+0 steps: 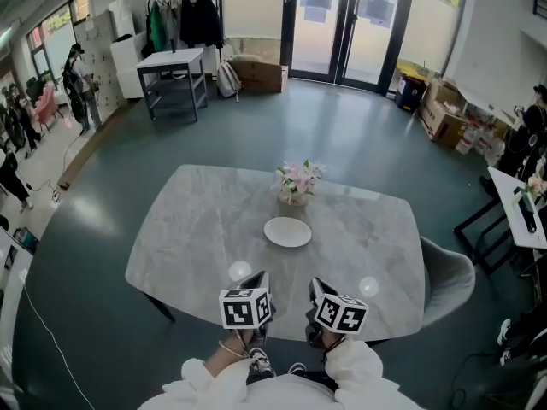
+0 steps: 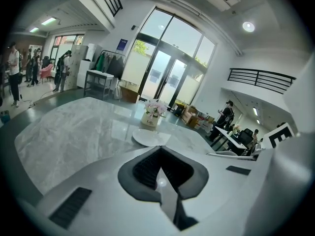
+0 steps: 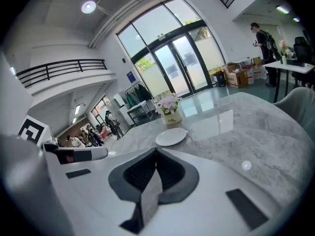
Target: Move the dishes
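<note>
A white empty plate lies near the middle of the grey marble table. Just behind it stands a small vase of pink flowers. Both grippers hover side by side over the table's near edge, well short of the plate. My left gripper and right gripper are shut with nothing between the jaws. The left gripper view has its closed jaws aimed at the plate and vase. From the right gripper, the plate lies ahead, the vase beyond.
A grey chair is tucked at the table's right side. A white desk stands further right, cardboard boxes behind it. A dark-framed table and a clothes rack stand far left, with people along the left wall.
</note>
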`<move>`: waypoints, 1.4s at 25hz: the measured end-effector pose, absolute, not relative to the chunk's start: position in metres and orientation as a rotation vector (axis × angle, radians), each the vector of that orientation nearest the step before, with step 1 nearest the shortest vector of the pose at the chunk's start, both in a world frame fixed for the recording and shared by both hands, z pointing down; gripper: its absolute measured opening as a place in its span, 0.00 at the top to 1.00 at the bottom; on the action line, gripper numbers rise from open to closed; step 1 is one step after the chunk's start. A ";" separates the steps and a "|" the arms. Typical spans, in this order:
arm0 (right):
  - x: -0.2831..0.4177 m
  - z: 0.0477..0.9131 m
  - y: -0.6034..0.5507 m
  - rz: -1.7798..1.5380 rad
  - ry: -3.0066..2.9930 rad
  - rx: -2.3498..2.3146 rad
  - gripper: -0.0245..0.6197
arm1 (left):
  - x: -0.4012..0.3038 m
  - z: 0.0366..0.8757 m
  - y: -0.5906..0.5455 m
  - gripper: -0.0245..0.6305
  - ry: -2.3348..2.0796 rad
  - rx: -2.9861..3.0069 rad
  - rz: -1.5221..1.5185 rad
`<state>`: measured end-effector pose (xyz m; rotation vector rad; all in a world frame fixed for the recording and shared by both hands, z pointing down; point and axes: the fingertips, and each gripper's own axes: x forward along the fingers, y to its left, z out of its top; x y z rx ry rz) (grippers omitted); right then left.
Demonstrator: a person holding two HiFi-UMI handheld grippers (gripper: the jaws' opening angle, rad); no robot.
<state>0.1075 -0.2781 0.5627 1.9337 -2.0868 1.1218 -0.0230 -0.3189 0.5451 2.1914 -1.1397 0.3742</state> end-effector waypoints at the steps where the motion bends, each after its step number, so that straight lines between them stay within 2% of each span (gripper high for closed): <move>1: 0.108 0.562 -0.276 1.125 -2.096 1.926 0.87 | -0.024 0.546 -0.316 0.95 -1.151 2.182 0.377; 18: 0.126 0.552 -0.258 1.118 -2.196 1.785 0.87 | 0.007 0.547 -0.296 0.95 -1.231 2.163 0.426; 35: 0.128 0.545 -0.272 1.096 -2.226 1.740 0.87 | 0.010 0.539 -0.301 0.95 -1.274 2.148 0.423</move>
